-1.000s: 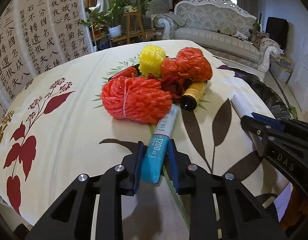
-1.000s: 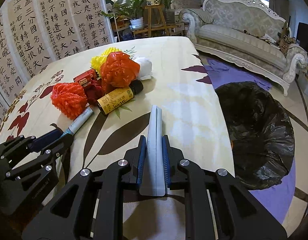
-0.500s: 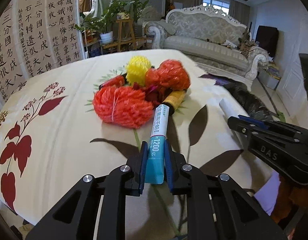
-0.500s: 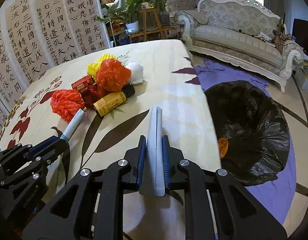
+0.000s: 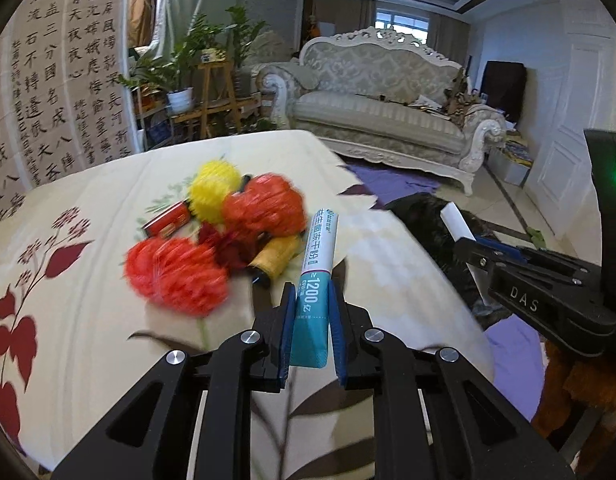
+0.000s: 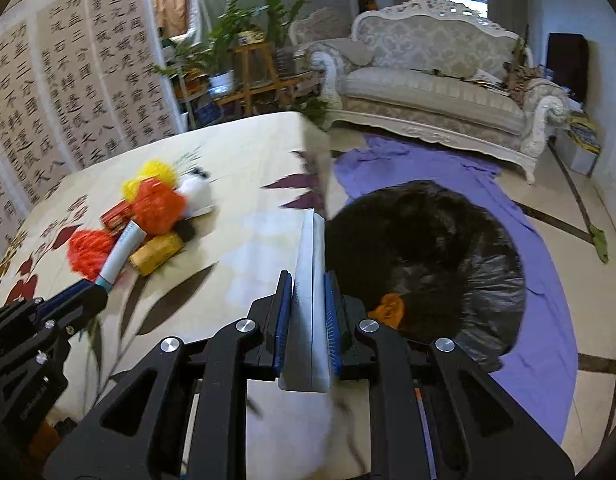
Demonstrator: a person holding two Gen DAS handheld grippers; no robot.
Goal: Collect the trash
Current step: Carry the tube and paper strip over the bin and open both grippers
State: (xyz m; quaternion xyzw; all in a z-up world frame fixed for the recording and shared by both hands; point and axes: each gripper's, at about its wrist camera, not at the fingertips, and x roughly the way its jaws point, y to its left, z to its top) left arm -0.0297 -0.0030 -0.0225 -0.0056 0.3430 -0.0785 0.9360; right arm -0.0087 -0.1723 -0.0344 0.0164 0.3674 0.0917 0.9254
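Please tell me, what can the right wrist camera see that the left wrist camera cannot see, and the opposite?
Only the right wrist view shows the open inside of the black plastic trash bag on the floor, an orange scrap lying in it, and a white crumpled lump behind the pile.

Only the left wrist view shows the printed face of the teal-and-white tube held in the left gripper, and a ceiling lamp.

Both show the right gripper shut on a flat white packet, the orange net balls, the yellow bottle and the sofa.
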